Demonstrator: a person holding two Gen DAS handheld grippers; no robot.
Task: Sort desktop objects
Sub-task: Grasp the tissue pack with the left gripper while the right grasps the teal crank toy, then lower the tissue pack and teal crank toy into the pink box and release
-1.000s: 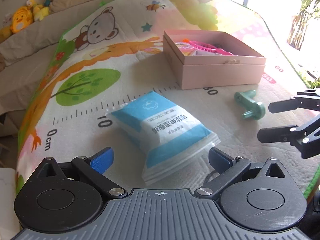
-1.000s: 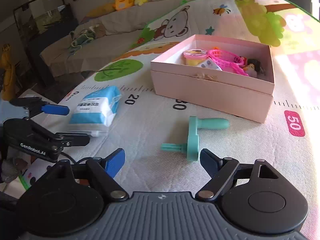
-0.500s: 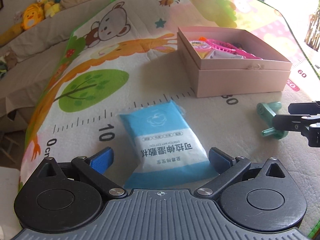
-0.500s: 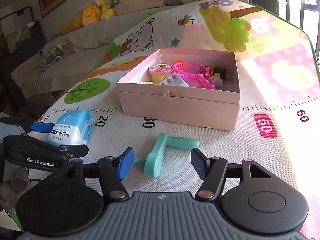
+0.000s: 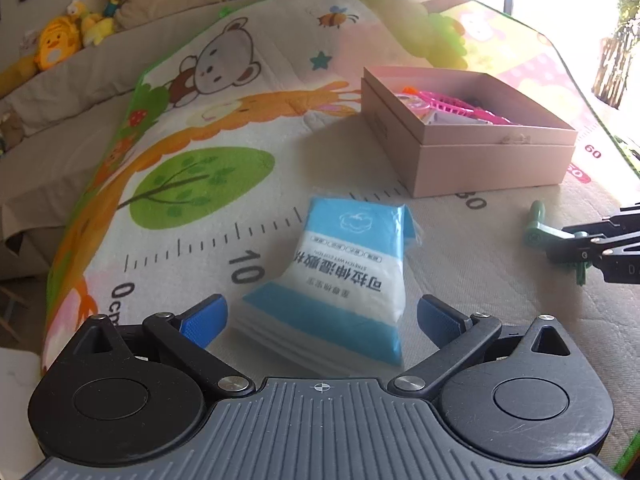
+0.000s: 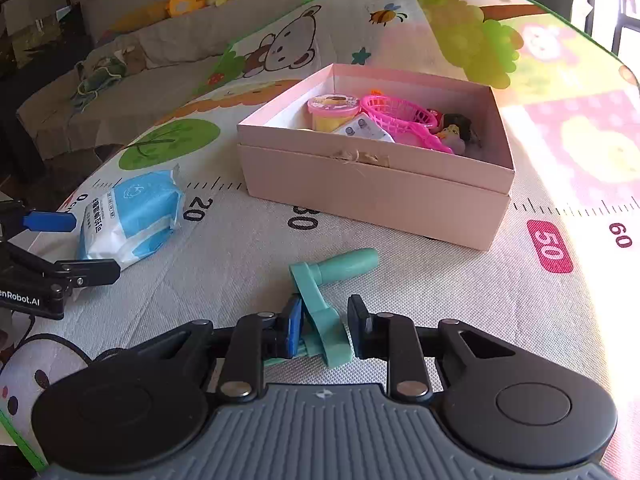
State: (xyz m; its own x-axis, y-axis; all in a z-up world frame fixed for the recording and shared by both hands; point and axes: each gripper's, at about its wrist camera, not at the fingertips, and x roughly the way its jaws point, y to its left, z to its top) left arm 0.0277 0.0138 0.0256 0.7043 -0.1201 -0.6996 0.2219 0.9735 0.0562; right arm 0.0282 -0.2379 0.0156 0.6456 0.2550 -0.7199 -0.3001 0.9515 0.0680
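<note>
A blue and white wipes packet point(image 5: 344, 276) lies on the play mat, its near end between the fingers of my open left gripper point(image 5: 322, 320); it also shows in the right wrist view point(image 6: 128, 216). My right gripper point(image 6: 324, 324) has its jaws narrowed around a teal crank handle point(image 6: 320, 304) lying on the mat; the left pad touches it and a small gap shows at the right pad. The crank also shows in the left wrist view point(image 5: 538, 232). A pink open box point(image 6: 372, 192) with several toys stands behind.
The play mat point(image 5: 200, 216) covers the surface and has a printed ruler. Its left edge drops off toward a grey sofa point(image 5: 60, 92) with plush toys. The mat's right edge lies in bright sunlight point(image 6: 600, 240).
Both grippers moved forward and down. The packet now lies between the left fingers. The right jaws narrowed from wide open around the crank handle.
</note>
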